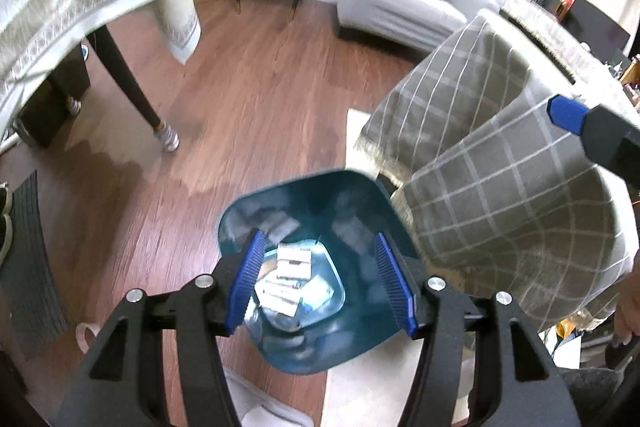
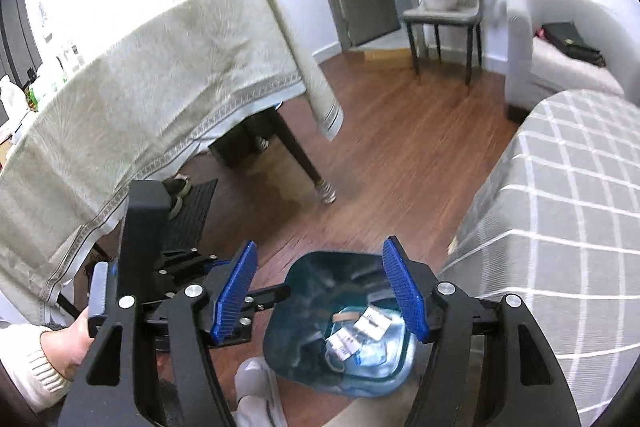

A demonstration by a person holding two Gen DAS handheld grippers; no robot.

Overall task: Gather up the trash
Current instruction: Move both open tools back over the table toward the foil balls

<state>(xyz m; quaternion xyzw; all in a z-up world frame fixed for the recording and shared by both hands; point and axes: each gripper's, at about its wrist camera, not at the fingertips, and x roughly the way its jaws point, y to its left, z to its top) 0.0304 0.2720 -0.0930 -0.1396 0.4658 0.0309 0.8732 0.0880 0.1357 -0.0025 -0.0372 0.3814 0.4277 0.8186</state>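
Both pairs of blue ribbed fingers stand apart with nothing between them. The left gripper [image 1: 320, 281] hangs directly over the open mouth of the teal waste bin [image 1: 244, 211], and the right gripper [image 2: 320, 301] hangs over the bin from the other side, its fingers [image 2: 404, 291] just above the rim.

The trash lies at the bottom of the bin: several small white printed paper packets [image 1: 290, 273] and a pale blue crumpled wrapper [image 1: 316, 293]. These look very light, thin and floppy, so they would crush or slide rather than resist; a pinch across a flat packet's edge would serve best.

The bin stands on the wooden floor [image 1: 256, 95], beside the grey checked blanket [image 1: 500, 187]. Its smooth plastic rim looks stiff enough to grip.
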